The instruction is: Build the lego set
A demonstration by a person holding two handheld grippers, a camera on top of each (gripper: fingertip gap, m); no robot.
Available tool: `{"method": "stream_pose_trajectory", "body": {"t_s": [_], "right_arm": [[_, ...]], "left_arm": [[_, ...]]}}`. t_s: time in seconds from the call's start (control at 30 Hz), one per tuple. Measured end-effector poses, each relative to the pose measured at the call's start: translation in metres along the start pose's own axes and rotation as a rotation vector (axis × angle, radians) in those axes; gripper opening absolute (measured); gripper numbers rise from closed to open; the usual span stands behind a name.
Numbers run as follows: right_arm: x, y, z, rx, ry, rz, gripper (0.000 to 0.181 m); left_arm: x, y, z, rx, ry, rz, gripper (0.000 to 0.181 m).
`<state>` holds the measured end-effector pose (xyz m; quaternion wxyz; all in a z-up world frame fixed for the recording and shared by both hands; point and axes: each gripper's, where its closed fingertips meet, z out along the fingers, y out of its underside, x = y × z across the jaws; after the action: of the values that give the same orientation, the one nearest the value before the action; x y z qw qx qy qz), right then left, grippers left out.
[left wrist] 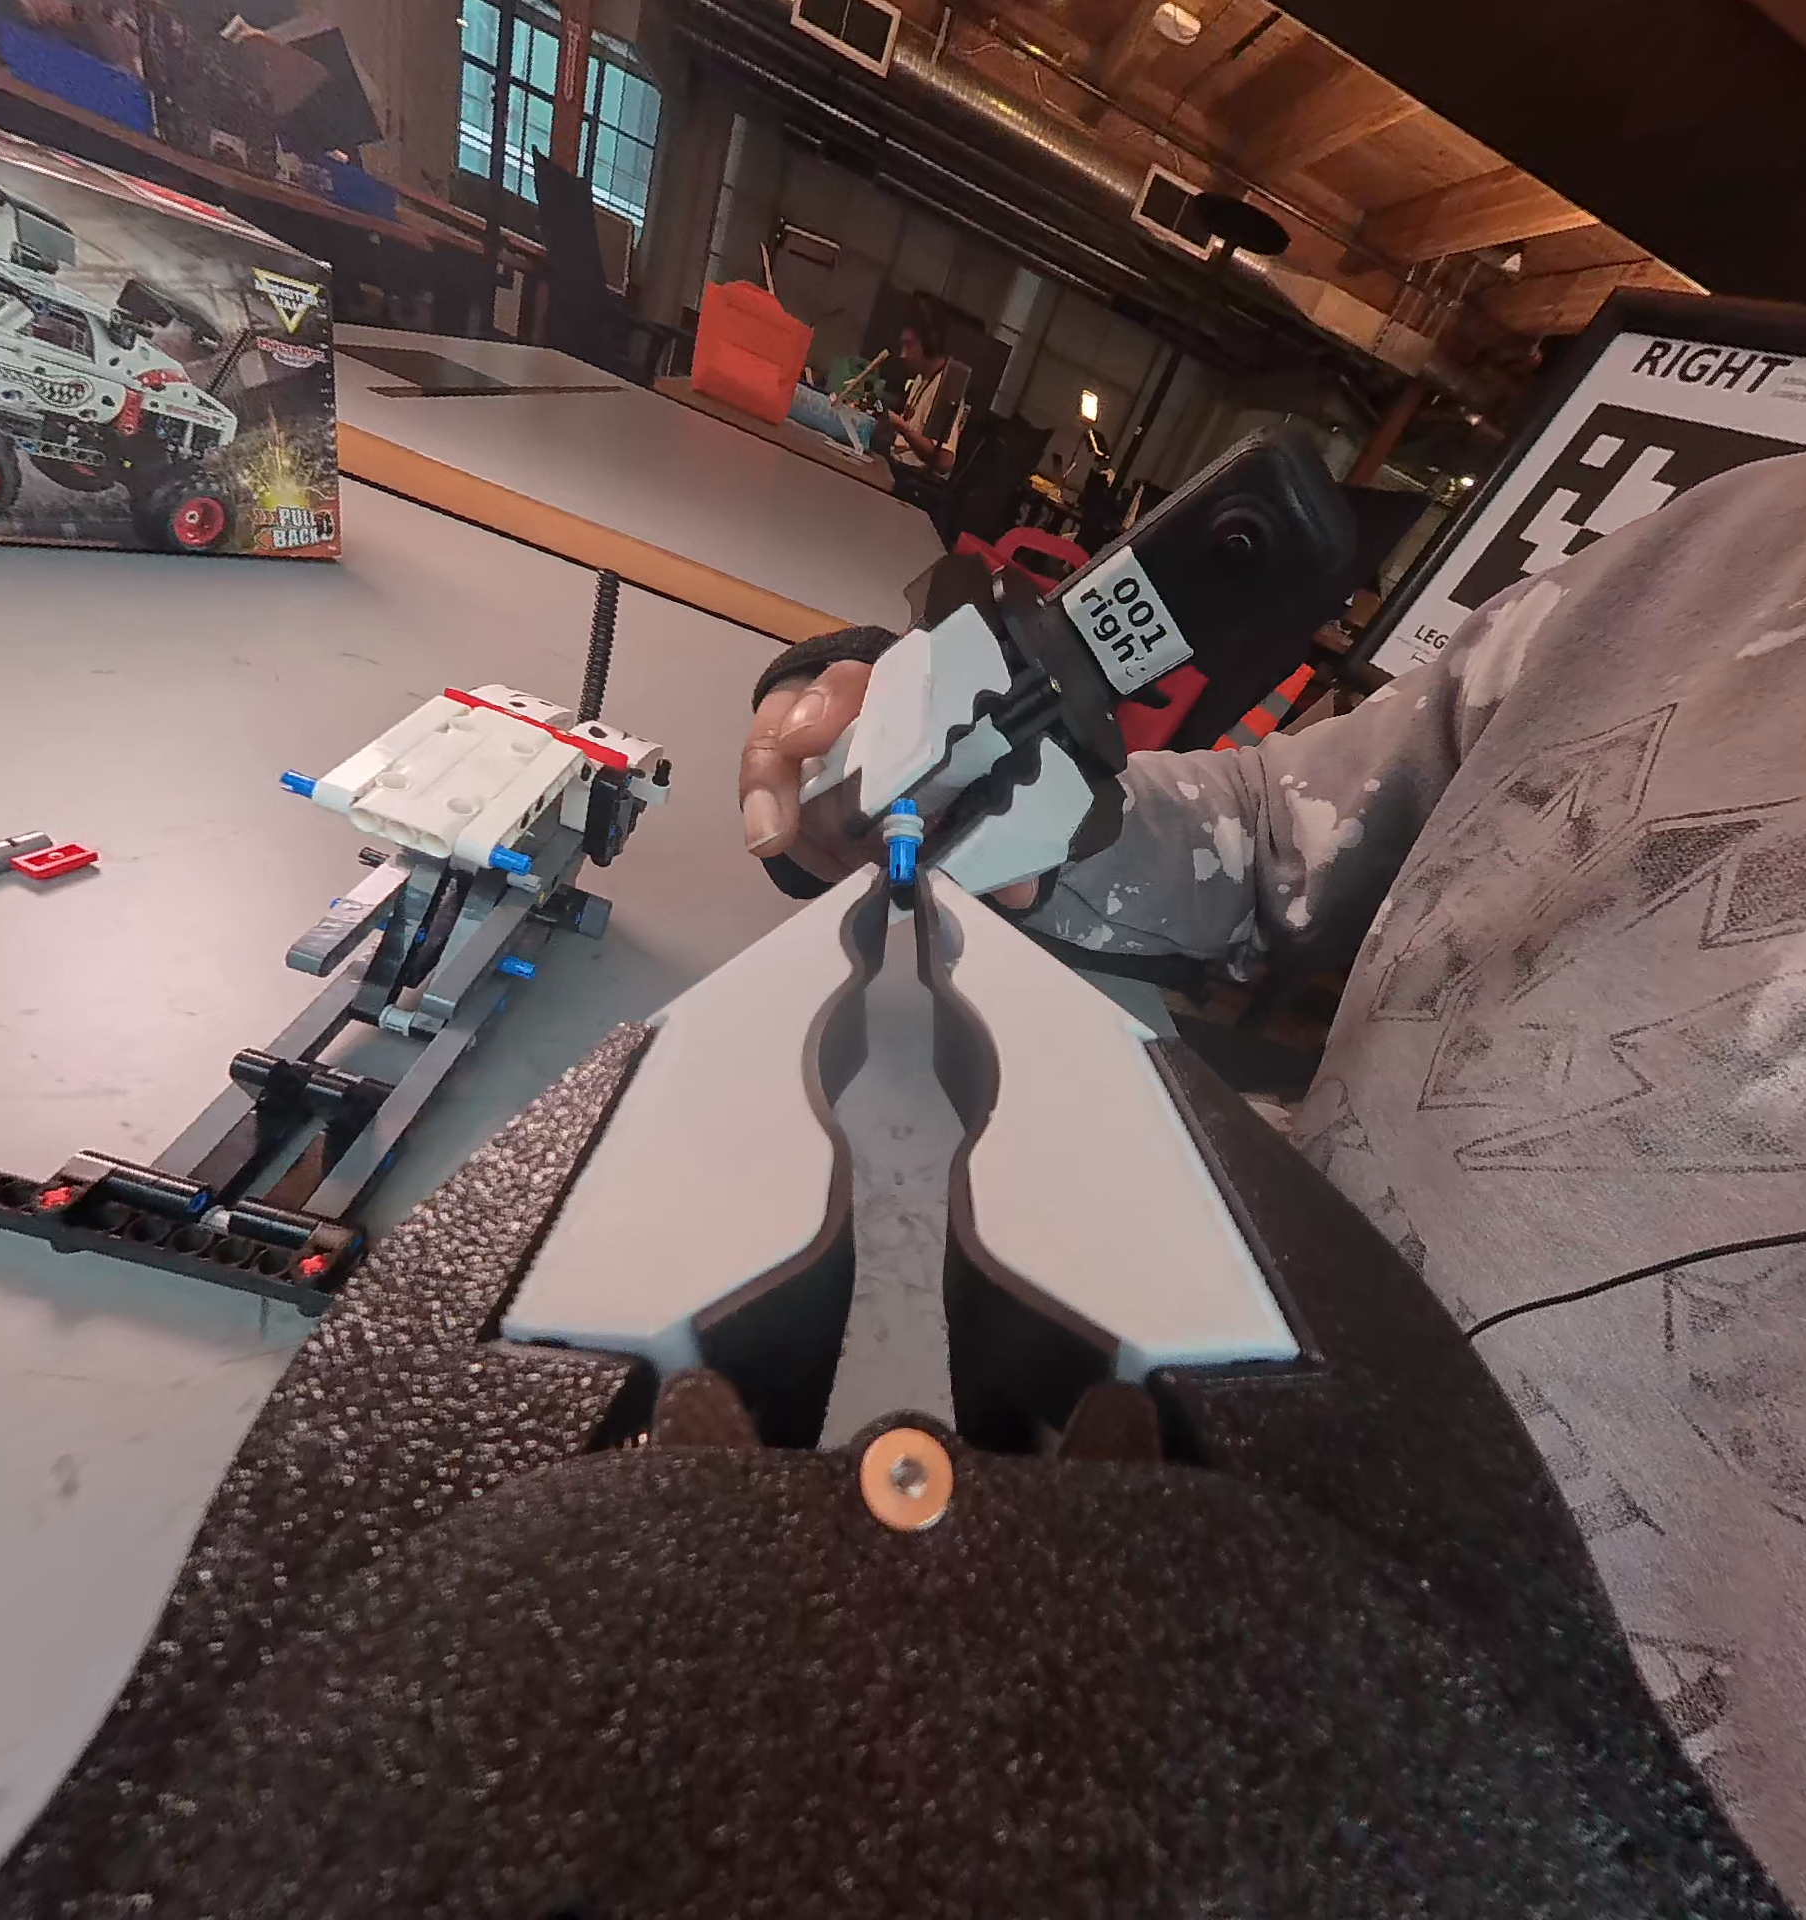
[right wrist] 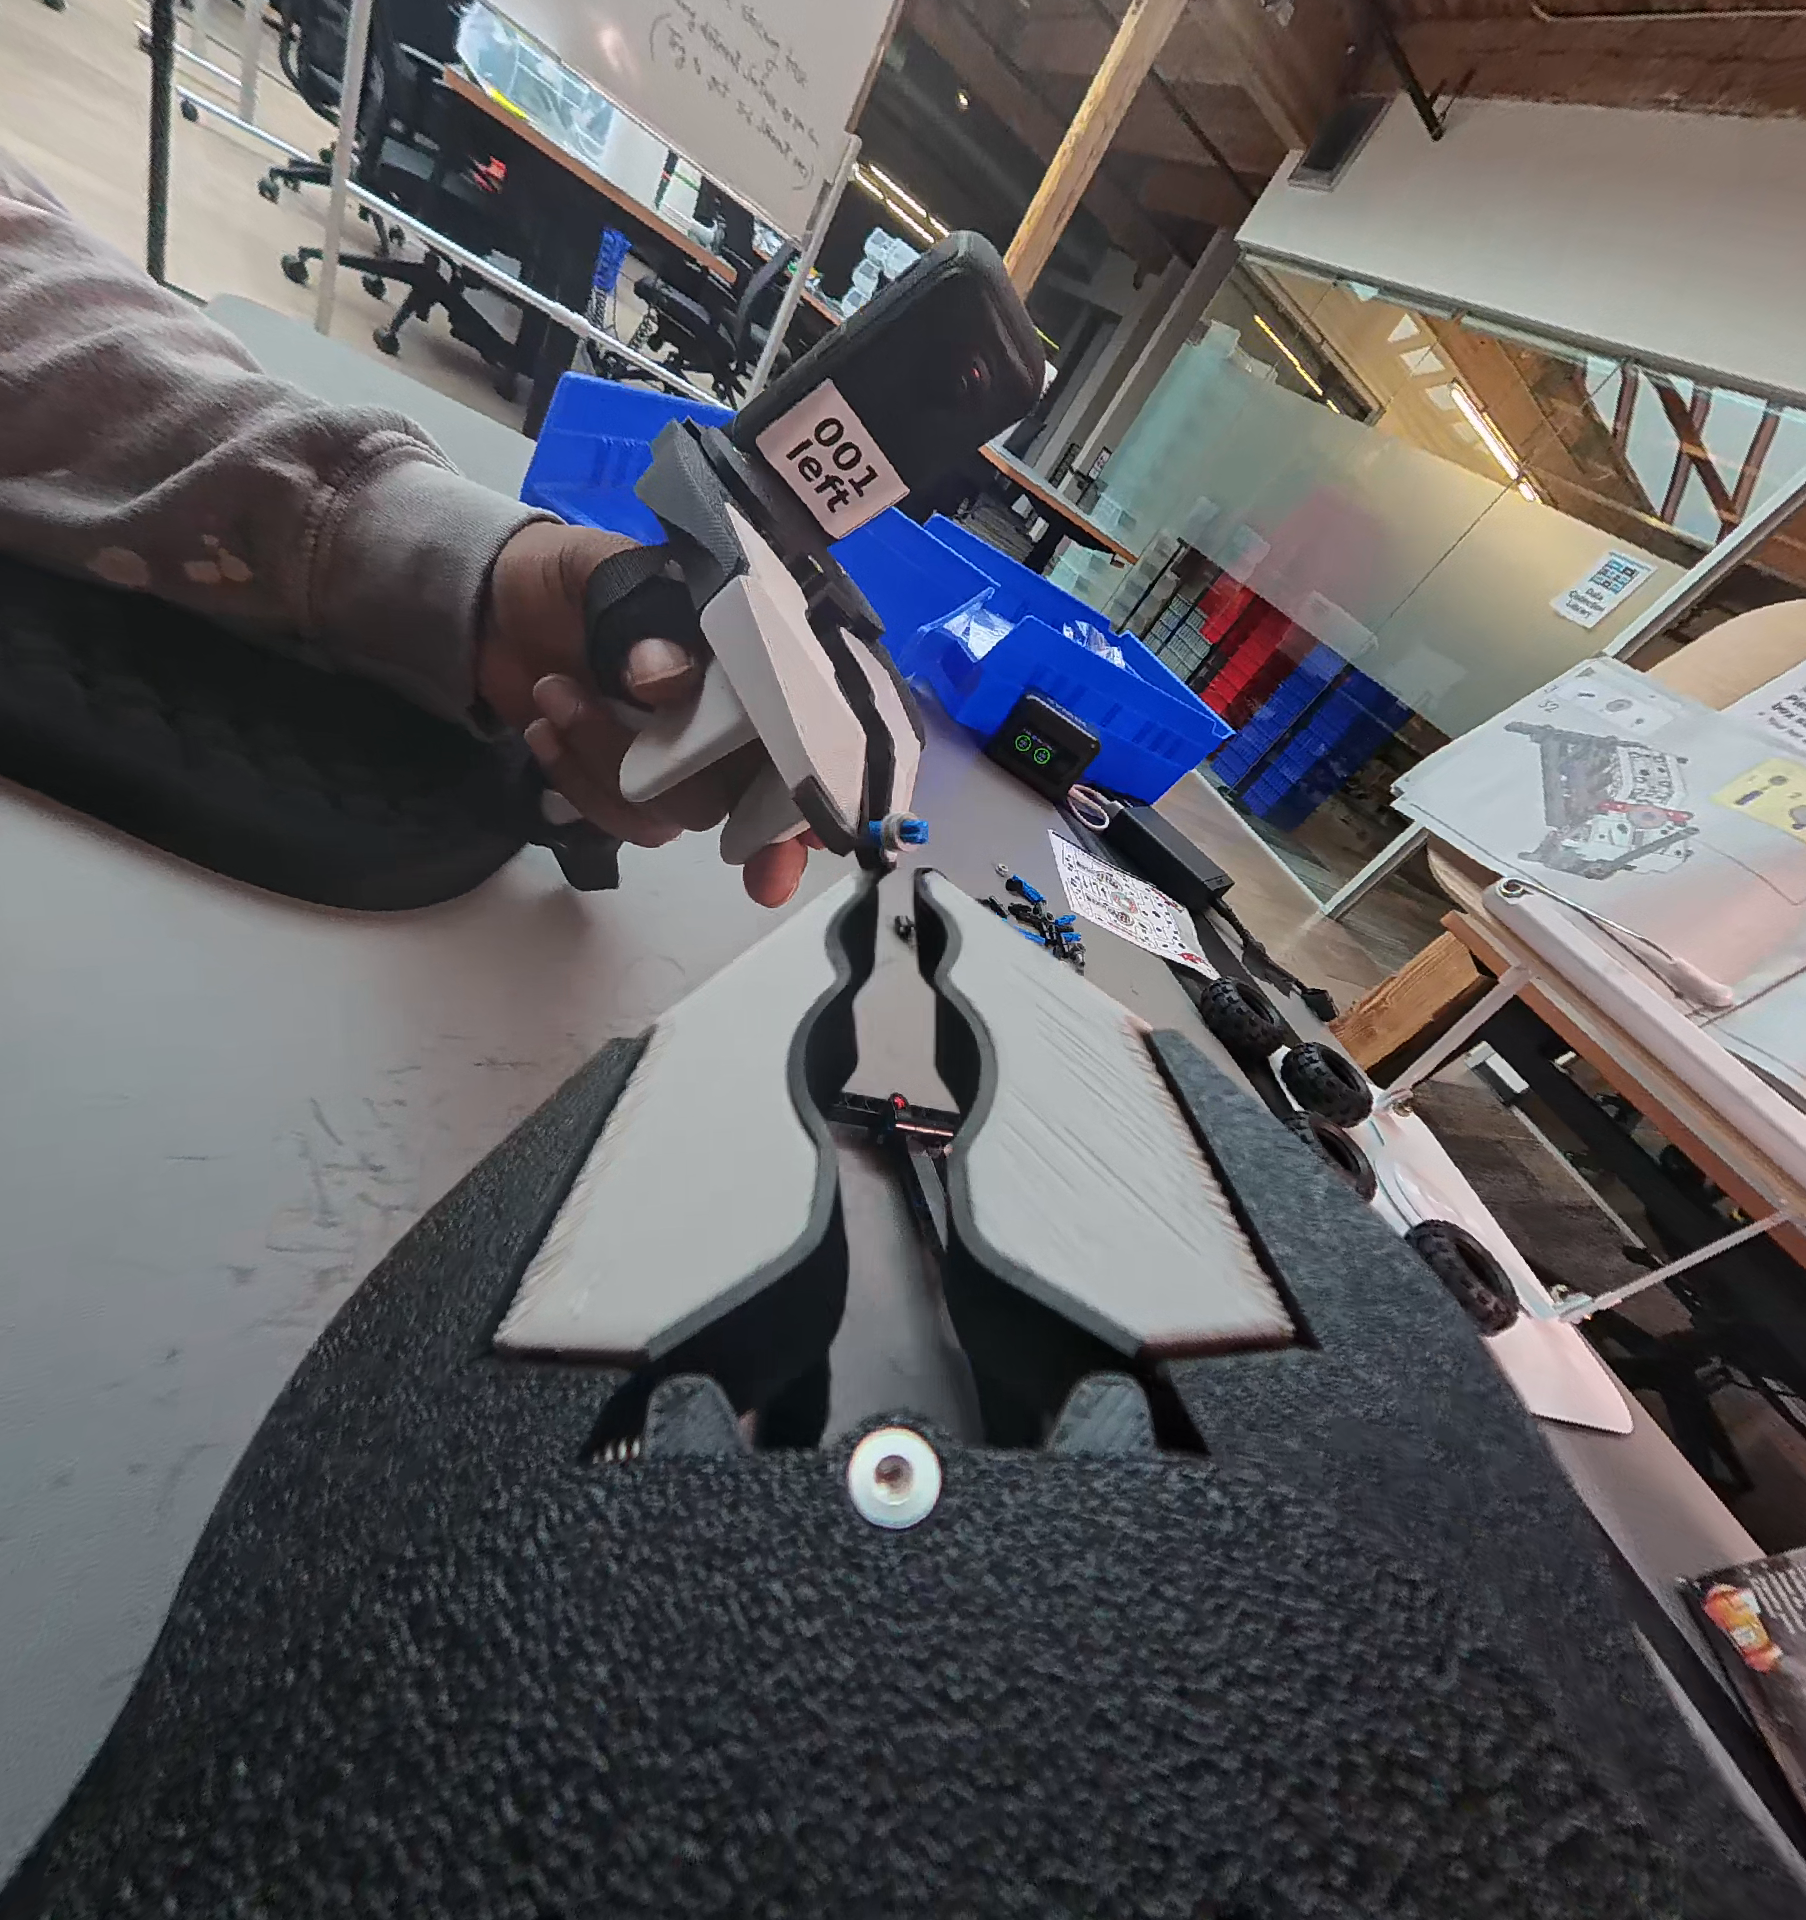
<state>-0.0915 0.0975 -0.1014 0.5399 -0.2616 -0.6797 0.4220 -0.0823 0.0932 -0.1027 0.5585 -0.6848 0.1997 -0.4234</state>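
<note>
My left gripper (left wrist: 901, 891) is shut on a small blue pin (left wrist: 903, 837) that carries a grey ring, and the pin sticks out past the fingertips. The right wrist view shows the same: the left gripper (right wrist: 863, 844) holds the blue pin (right wrist: 901, 828) above the table. My right gripper (right wrist: 894, 883) is open and empty, its tips just below the pin without touching it. It also shows in the left wrist view (left wrist: 940, 821), right behind the pin. The part-built lego chassis (left wrist: 442, 935), white on top with a grey and black frame, lies on the grey table (left wrist: 151, 675) to the left.
The set's box (left wrist: 130, 364) stands at the back left, with a red plate (left wrist: 52, 858) near it. In the right wrist view are blue bins (right wrist: 1065, 675), loose pins (right wrist: 1044, 920), a sticker sheet (right wrist: 1127, 899), black tyres (right wrist: 1325, 1081) and instruction pages (right wrist: 1657, 790). The tips of both grippers are at nearly the same place.
</note>
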Motion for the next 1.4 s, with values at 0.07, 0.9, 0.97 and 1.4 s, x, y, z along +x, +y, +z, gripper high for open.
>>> {"method": "stream_pose_trajectory", "body": {"t_s": [0.07,0.9,0.97,1.4], "right_arm": [[-0.005,-0.001,0.000,0.007,-0.028,0.012,0.013],[-0.013,0.009,0.001,-0.055,-0.081,0.009,0.003],[-0.013,0.010,0.001,-0.056,-0.080,0.011,0.003],[-0.013,0.012,0.002,-0.060,-0.083,0.023,0.003]], "left_arm": [[0.000,0.000,0.000,-0.002,0.000,0.003,0.004],[-0.001,0.013,0.003,-0.072,0.007,-0.012,0.004],[-0.001,0.013,0.003,-0.073,0.005,-0.012,0.004],[-0.003,0.015,0.003,-0.083,-0.006,-0.008,0.004]]}}
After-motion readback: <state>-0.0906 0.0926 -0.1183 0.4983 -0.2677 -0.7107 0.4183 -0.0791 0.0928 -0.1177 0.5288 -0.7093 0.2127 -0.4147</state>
